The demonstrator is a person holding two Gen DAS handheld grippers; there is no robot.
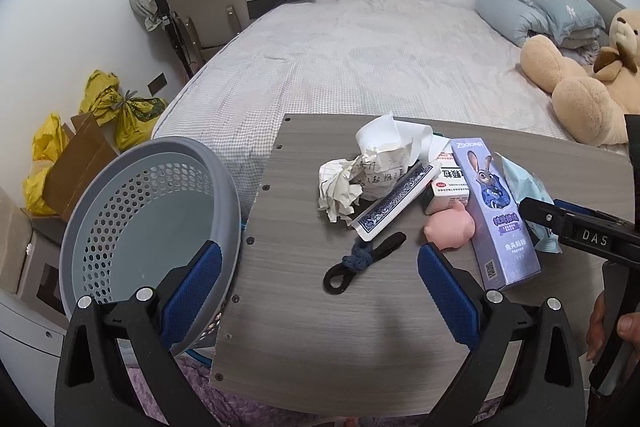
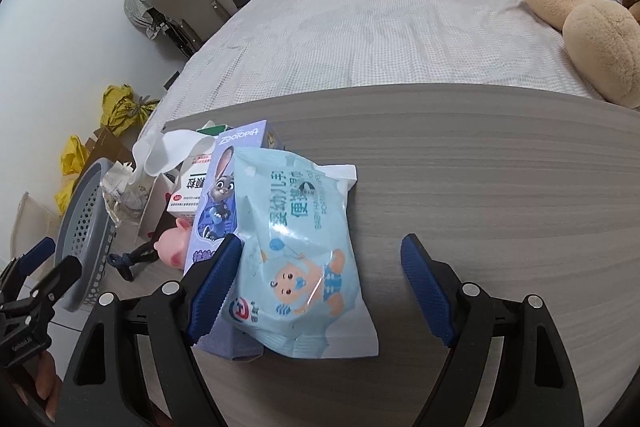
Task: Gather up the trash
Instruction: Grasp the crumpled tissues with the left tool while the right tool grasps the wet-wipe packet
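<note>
- Two grippers are in my hands, both angled down over a grey wood-grain board that lies at the edge of a bed.
- My left gripper is spread wide with nothing between its blue pads; one pad hangs over the perforated grey basket beside the board's left edge.
- My right gripper is released too, its pads straddling a light blue wipes packet without pressing it.
- The rest of the trash lies clustered on the board: crumpled paper, a purple rabbit-print box, a white medicine box, a pink pig toy and a dark knotted cord.
</note>
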